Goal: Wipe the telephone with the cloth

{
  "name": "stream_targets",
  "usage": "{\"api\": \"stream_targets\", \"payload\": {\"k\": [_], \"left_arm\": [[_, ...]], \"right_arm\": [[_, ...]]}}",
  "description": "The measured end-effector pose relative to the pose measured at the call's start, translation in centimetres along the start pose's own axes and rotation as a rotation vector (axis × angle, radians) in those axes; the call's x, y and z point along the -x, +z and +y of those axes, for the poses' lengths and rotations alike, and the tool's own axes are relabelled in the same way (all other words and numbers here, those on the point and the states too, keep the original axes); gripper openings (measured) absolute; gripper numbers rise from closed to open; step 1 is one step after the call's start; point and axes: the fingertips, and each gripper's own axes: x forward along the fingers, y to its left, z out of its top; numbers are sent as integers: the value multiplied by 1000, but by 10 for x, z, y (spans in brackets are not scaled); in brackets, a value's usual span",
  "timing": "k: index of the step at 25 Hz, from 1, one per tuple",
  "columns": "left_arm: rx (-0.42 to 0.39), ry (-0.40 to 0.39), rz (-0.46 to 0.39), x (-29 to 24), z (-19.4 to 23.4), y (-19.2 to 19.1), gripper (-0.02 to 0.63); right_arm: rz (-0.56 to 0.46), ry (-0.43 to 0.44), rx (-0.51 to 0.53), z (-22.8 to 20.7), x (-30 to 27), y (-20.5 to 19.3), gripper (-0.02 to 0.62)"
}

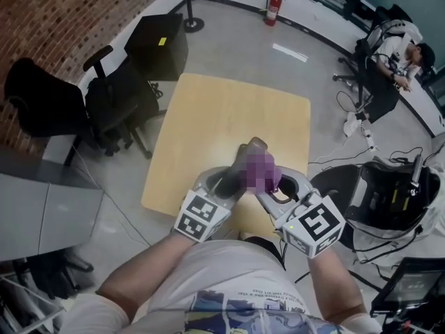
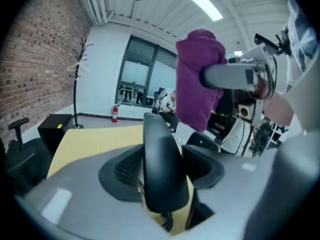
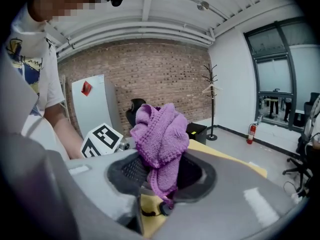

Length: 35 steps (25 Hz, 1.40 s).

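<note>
Above the near edge of the yellow table (image 1: 229, 117) I hold both grippers close together. My left gripper (image 1: 233, 179) is shut on a black telephone handset (image 1: 240, 165), which stands upright between its jaws (image 2: 161, 159). My right gripper (image 1: 270, 186) is shut on a bunched purple cloth (image 1: 263, 171). In the left gripper view the cloth (image 2: 197, 79) hangs just beyond the top of the handset, touching or nearly touching it. In the right gripper view the cloth (image 3: 161, 136) fills the jaws and hides most of the handset; the left gripper's marker cube (image 3: 102, 140) shows behind.
Black office chairs (image 1: 115, 103) and a black box (image 1: 158, 44) stand left of the table. A fire extinguisher (image 1: 274, 9) is at the far wall. A person sits at a desk (image 1: 393, 51) at the upper right. Dark equipment with cables (image 1: 389, 193) lies on the floor at the right.
</note>
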Motion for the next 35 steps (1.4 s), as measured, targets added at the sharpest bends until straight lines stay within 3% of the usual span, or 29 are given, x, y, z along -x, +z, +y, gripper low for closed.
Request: {"api": "stream_targets", "payload": {"k": [5, 11, 26, 35], "left_arm": [[-24, -62, 1, 8, -11, 2, 252], [-33, -111, -26, 21, -15, 7, 252], [14, -205, -101, 48, -13, 0, 250], [37, -231, -118, 53, -21, 1, 250]], "right_arm": [[-3, 89, 28, 40, -27, 13, 121], [33, 92, 48, 48, -42, 1, 121], [-2, -176, 63, -28, -27, 15, 121], [-14, -268, 49, -58, -11, 18, 121]]}}
